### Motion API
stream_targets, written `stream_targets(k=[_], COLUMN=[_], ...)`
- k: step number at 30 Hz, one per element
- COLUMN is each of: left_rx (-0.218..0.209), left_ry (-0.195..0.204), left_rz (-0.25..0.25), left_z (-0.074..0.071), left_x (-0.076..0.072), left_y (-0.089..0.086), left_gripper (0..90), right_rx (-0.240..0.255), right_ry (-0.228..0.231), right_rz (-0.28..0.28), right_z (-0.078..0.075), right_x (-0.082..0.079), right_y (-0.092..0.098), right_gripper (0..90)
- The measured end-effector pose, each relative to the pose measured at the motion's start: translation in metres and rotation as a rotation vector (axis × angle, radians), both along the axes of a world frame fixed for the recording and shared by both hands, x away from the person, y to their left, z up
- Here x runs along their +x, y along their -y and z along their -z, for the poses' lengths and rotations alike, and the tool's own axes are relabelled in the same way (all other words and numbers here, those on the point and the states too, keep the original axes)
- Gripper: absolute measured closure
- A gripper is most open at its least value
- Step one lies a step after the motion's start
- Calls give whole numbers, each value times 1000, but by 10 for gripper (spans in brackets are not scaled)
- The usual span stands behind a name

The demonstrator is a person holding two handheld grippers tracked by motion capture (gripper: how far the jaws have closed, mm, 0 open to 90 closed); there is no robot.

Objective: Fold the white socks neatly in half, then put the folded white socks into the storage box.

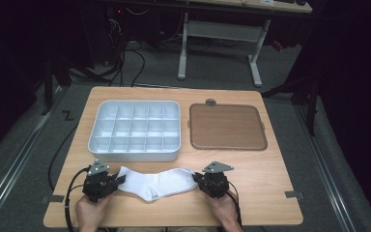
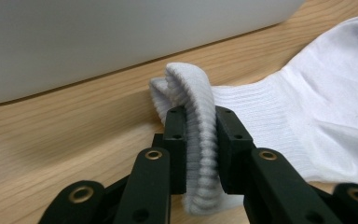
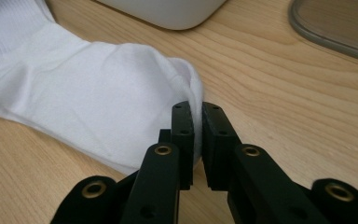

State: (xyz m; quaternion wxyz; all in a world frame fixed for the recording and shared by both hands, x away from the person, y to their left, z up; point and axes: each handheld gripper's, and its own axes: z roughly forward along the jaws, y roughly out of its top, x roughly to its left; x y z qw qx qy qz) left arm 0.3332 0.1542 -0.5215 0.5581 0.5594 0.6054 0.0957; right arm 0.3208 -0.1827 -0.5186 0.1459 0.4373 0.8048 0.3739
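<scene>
A white sock (image 1: 157, 183) lies stretched across the near part of the wooden table, bent in the middle. My left gripper (image 1: 121, 180) is shut on its ribbed cuff, and in the left gripper view the folded cuff (image 2: 191, 93) stands pinched between the black jaws (image 2: 200, 135). At the other end, my right gripper (image 1: 195, 179) is shut on the toe. The right gripper view shows the thin toe edge (image 3: 196, 93) caught between the nearly touching jaws (image 3: 197, 126), with the sock's foot (image 3: 98, 88) spreading to the left.
A white tray (image 1: 134, 153) divided into several compartments stands just beyond the sock. To its right lies a flat brown lid (image 1: 227, 126) with a grey rim. The table's front edge (image 1: 174, 224) runs close under both hands.
</scene>
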Motion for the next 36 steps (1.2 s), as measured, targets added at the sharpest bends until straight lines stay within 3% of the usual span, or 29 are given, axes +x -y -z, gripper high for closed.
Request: stream_targets(k=[16,30,36], left_rx=[-29,-58,-35], left_ry=[-14,-42,-46], left_rz=[84,104,125], left_z=[4,10,6], left_x=[3,12,16], left_y=[39,55,65], left_gripper=[764,764,763], right_rx=[-34,-34,-62], right_ry=[9,3,-5], right_rz=[79,137,158], right_z=[-7,-1,-1], right_x=[-8,-9,-9], right_y=[37,58,63], right_gripper=[846,846,846])
